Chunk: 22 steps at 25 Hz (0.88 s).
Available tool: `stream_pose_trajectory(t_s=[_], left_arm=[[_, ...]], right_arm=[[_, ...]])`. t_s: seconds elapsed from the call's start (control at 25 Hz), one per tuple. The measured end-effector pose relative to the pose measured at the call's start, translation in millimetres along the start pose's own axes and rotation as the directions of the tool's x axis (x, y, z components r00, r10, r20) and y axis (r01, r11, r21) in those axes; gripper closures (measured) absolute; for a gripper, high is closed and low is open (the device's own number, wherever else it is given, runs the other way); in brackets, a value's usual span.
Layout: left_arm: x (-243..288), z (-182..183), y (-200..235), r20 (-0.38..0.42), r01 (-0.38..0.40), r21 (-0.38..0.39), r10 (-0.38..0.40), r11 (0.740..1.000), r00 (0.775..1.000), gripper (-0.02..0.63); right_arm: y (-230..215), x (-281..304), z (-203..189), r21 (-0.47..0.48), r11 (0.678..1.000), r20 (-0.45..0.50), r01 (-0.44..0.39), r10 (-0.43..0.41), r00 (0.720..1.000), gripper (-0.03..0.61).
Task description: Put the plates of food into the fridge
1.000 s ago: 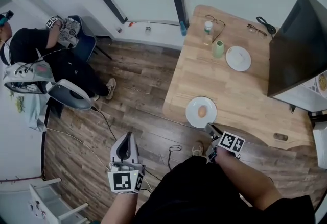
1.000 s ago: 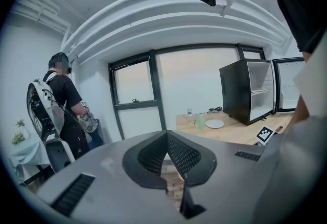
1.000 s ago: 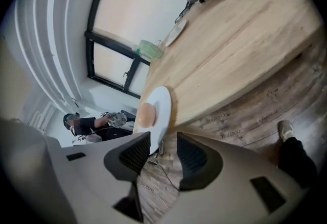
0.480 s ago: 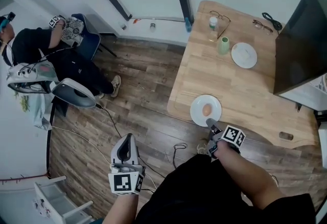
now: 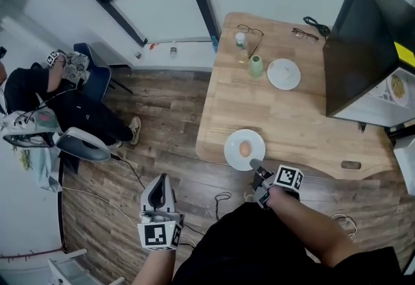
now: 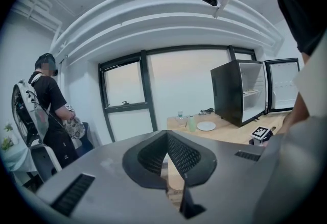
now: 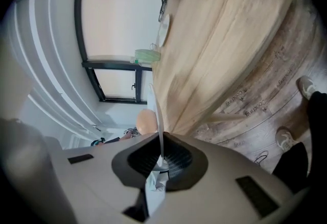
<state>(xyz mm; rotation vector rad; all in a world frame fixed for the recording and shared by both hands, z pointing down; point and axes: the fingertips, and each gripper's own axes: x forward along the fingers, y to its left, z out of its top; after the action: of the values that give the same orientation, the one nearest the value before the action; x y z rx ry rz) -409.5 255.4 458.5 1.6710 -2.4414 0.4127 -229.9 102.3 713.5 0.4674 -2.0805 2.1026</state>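
Plate (image 5: pixel 232 146) at table (image 5: pixel 285 115) edge, right gripper (image 5: pixel 254 163) just closed on its rim.

Black short-sleeved top. Left gripper (image 5: pixel 159 178), right gripper (image 5: pixel 253 164): pale shells, dark ribbed jaws, cubes with black-white square markers.

Just been closing the right gripper (image 5: pixel 254 165) fingers, now pinched on the near rim of the plate (image 5: pixel 232 147) with the egg (image 5: pixel 245 148), at the near edge of the table (image 5: pixel 292 115). A second ago spread wide, just short of that rim. Rolled sideways too.
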Motion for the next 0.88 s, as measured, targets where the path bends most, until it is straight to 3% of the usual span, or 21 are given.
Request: stream_pose_trajectory(t_s=[0.32, 0.88], left_arm=[[28, 30, -41, 0.041, 0.079, 0.019, -0.080, 0.997, 0.996, 0.611], [74, 64, -132, 0.095, 0.238, 0.042, -0.241, 0.970, 0.966, 0.611]], right_arm=[[19, -42, 36, -0.029, 0.999, 0.046, -0.034, 0.036, 0.998, 0.545], [17, -143, 102, -0.049, 0.998, 0.169, -0.033, 0.041, 0.985, 0.545]])
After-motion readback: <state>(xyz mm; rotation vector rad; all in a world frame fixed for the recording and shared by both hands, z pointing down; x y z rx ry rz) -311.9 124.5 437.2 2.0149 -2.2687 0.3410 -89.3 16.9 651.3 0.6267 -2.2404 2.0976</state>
